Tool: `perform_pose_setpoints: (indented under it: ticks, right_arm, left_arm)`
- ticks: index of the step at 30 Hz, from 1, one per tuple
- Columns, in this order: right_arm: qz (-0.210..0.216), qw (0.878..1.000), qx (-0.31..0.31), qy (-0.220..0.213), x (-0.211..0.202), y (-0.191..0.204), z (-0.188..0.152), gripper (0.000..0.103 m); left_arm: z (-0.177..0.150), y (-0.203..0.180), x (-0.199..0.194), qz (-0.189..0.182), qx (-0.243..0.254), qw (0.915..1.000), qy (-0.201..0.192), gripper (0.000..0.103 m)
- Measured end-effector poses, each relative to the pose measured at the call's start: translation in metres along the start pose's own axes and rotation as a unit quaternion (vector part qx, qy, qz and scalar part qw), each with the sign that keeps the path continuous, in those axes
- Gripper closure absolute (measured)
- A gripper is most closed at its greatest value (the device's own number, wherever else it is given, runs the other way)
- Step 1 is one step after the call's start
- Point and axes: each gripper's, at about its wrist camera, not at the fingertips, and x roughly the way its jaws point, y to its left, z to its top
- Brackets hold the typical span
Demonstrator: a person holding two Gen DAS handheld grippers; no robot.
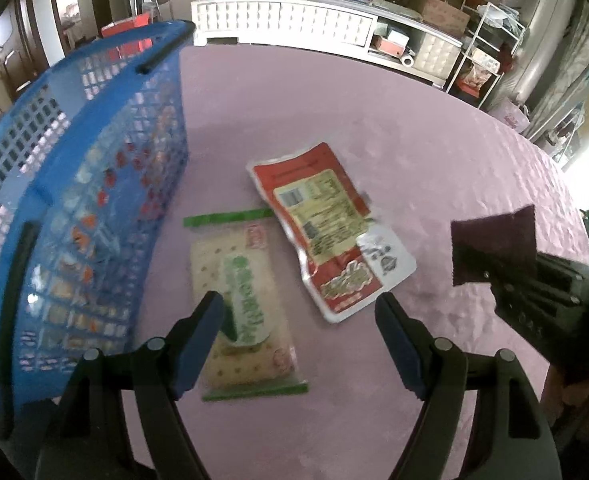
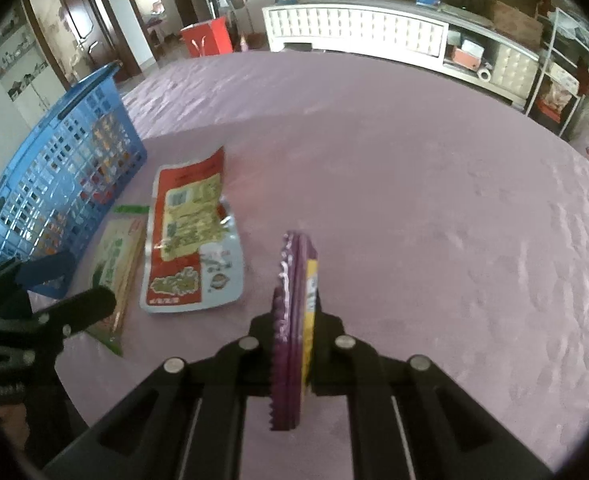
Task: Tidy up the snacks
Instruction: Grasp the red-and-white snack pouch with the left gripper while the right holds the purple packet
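Note:
A blue mesh basket holding several snack packets stands at the left of the pink table; it also shows in the right wrist view. A green-and-cream cracker packet lies flat beside it, with a red-and-yellow snack pouch to its right. My left gripper is open, low over the cracker packet's near half. My right gripper is shut on a purple-and-yellow packet, held upright on edge above the table. That packet also shows at the right of the left wrist view.
The pink tablecloth spreads wide to the right and far side. A white cabinet and wire shelves stand beyond the table. A red box sits on the floor near a doorway.

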Motion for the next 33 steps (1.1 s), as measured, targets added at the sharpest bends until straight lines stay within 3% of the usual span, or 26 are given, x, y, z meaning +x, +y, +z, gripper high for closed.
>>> perform_pose_setpoints:
  ticks: [5,12,19,20,26,29,33]
  right_arm:
    - [0.001,1.0,0.017,-0.011,-0.005,-0.018,0.001,0.092]
    - [0.002,1.0,0.003,-0.015,-0.007,-0.025,-0.003,0.092]
    - [0.017,0.999,-0.016,-0.021,-0.006,-0.023,-0.004,0.092]
    - [0.02,0.999,-0.016,-0.021,-0.005,-0.024,-0.005,0.092]
    - [0.031,0.999,-0.001,-0.021,-0.003,-0.035,-0.008,0.092]
    - [0.031,0.999,0.003,-0.024,-0.006,-0.041,-0.009,0.092]
    - [0.034,0.999,0.009,-0.024,-0.007,-0.042,-0.009,0.092]
  left_arm:
    - [0.023,0.001,0.018,-0.028,-0.052,0.9981,0.02,0.027]
    - [0.048,0.0,0.054,-0.034,-0.12,0.9907,0.055,0.027]
    - [0.063,-0.017,0.076,-0.009,-0.123,0.9903,0.064,0.027]
    - [0.064,-0.021,0.077,-0.002,-0.116,0.9915,0.06,0.023]
    - [0.065,-0.055,0.091,0.074,-0.007,0.9949,0.068,0.019]
    - [0.065,-0.046,0.089,0.062,-0.036,0.9947,0.073,0.02]
    - [0.059,-0.031,0.078,0.035,-0.038,0.9965,0.066,0.035]
